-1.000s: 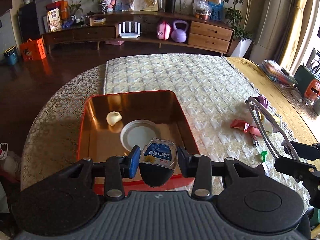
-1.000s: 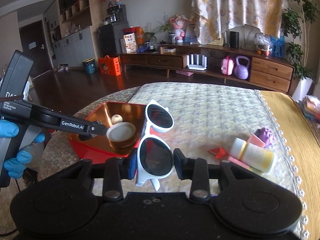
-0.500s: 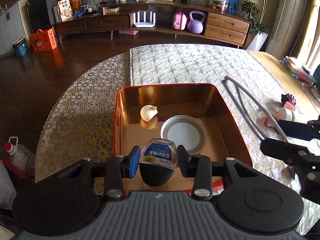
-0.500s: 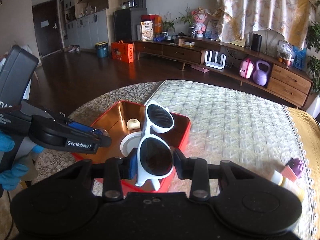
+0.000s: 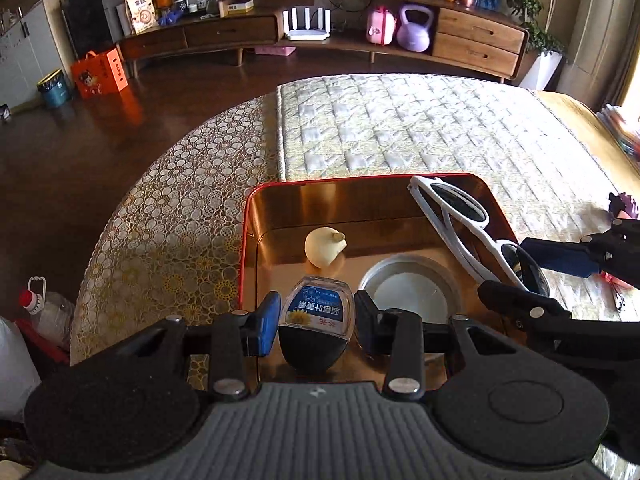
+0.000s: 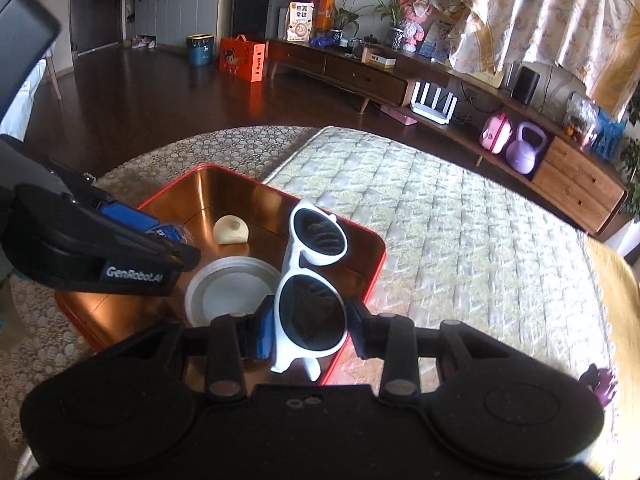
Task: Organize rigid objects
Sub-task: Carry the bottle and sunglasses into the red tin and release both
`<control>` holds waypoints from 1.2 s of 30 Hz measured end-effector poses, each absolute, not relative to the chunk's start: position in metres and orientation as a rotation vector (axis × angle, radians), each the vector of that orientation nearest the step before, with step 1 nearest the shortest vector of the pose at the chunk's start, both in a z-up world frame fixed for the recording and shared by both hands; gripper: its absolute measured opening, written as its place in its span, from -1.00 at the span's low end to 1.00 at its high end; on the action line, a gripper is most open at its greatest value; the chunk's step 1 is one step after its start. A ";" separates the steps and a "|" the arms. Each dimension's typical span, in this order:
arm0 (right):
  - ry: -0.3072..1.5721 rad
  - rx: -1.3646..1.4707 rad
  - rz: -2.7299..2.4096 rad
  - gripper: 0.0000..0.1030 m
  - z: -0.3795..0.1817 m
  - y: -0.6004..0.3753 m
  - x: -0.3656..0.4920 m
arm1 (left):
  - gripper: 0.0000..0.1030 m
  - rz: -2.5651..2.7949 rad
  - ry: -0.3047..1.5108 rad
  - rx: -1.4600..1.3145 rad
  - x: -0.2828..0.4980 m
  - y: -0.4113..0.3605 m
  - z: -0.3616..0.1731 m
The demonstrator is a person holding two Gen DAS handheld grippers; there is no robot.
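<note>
Table (image 5: 400, 128) under a quilted cloth; the copper tray with a red rim (image 5: 280, 208) sits at its near-left part. Already in the tray: a round metal lid (image 5: 408, 292) at about 5 o'clock from the tray's centre, and a pale garlic-like bulb (image 5: 325, 246) at roughly 11 o'clock from the lid, apart from it.

Right tongs (image 6: 308, 322) are partly closed, pads pressing the near lens frame of the white sunglasses (image 6: 316, 264). The glasses stick out away from the camera over the tray's right half, far lens toward 12 o'clock. In the left wrist view the temple arms (image 5: 452, 232) hang out loose over the right rim.

Left tongs (image 5: 316, 316) are partly closed on a small bottle with a blue label (image 5: 317, 312), dark cap end toward the camera, held above the tray's near edge.

Risks, as I judge them:
- Both tongs crowd the same tray; the right tong tip sits just beside the lid at 3 o'clock, so a collision looks likely if both lower together.
- The glasses are gripped at one lens only; they could pivot, and the temple arms may catch the rim or land half outside.
- The bottle is rounded and smooth; it could slip, then roll into the bulb or clang on the lid.
- Dropping from height may bounce things out.
</note>
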State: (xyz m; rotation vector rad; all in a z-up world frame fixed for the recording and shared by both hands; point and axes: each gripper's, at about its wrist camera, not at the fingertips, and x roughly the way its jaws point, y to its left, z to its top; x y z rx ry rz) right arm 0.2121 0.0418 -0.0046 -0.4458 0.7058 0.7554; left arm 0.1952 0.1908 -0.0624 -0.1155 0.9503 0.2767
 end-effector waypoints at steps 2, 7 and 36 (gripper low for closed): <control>0.704 -0.469 0.763 -0.30 -0.006 0.047 0.211 | -0.25 0.283 0.960 -0.122 0.202 0.192 -0.066; 0.706 -0.515 0.784 -0.30 -0.012 0.060 0.211 | -0.25 0.297 0.966 -0.122 0.212 0.194 -0.072; 0.720 -0.353 0.799 -0.02 0.002 0.018 0.189 | 0.29 0.292 0.962 -0.107 0.222 0.185 -0.080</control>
